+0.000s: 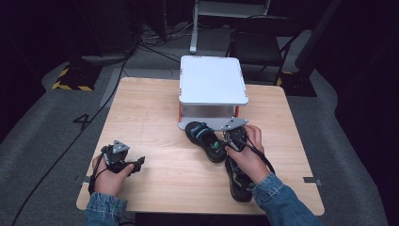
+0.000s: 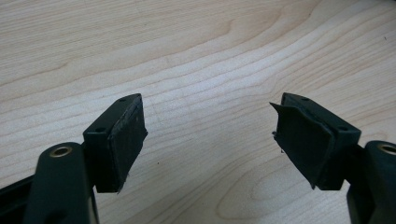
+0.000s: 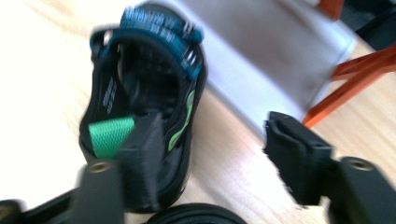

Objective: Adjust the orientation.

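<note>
Two black sandals lie on the table (image 1: 155,117) just in front of the white shelf stand (image 1: 212,80). One sandal (image 1: 205,141), with blue straps, touches the stand's open lower front; the second sandal (image 1: 239,181) lies nearer the table's front edge, partly under the right hand. Right tongs (image 1: 234,136) are released beside the first sandal, jaws apart, nothing pinched. Left tongs (image 1: 136,164) gape empty over bare wood, well left of the stand. Open table stretches left of the stand; a dark chair (image 1: 256,44) stands behind it
</note>
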The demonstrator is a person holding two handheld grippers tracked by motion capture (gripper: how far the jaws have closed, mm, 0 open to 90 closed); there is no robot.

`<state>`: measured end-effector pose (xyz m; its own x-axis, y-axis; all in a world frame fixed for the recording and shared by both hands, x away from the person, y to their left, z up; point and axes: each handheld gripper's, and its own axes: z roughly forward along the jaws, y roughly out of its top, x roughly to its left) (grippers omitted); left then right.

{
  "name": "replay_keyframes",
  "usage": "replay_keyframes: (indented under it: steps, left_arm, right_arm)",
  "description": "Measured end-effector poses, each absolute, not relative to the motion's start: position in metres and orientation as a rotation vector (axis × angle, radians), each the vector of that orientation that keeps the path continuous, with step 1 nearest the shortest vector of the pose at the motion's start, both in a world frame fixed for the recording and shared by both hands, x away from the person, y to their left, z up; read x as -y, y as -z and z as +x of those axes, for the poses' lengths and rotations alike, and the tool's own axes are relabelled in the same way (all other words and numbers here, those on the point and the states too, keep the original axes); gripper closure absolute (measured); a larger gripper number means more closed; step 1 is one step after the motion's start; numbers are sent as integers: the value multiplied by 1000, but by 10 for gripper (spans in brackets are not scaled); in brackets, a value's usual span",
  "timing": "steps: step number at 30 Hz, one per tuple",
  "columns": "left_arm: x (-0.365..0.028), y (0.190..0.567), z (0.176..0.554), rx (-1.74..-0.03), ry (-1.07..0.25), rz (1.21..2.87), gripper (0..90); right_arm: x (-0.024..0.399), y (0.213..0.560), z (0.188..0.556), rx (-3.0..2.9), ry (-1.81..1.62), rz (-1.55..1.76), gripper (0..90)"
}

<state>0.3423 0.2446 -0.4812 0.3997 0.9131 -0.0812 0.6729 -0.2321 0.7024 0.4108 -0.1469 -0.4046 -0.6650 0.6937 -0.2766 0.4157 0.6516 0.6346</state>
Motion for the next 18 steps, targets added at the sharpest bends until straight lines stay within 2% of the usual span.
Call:
replay_keyframes:
  steps: [2,7,11,13,17,18]
  left_arm:
    - [-244,482,342,-1353,-456,1991,245]
    - [-245,483,340,-1351,-454,1998,246]
    - [-244,484,339,-1352,-459,1999,246]
    - [-245,485,338,-1355,-455,2001,245]
    - [-246,487,338,-1366,-444,2001,246]
    - [-246,487,339,-1365,-444,2002,246]
  right_arm:
    - [149,399,405,-2315,-773,883,264]
    - [143,396,395,-2436,-930,863,176]
    - [135,407,396,-2542,-907,845,194]
    - [131,419,402,-2577,-866,860,169]
    - [128,433,412,-2636,-837,910,224]
    - [128,435,414,-2633,-818,916,323]
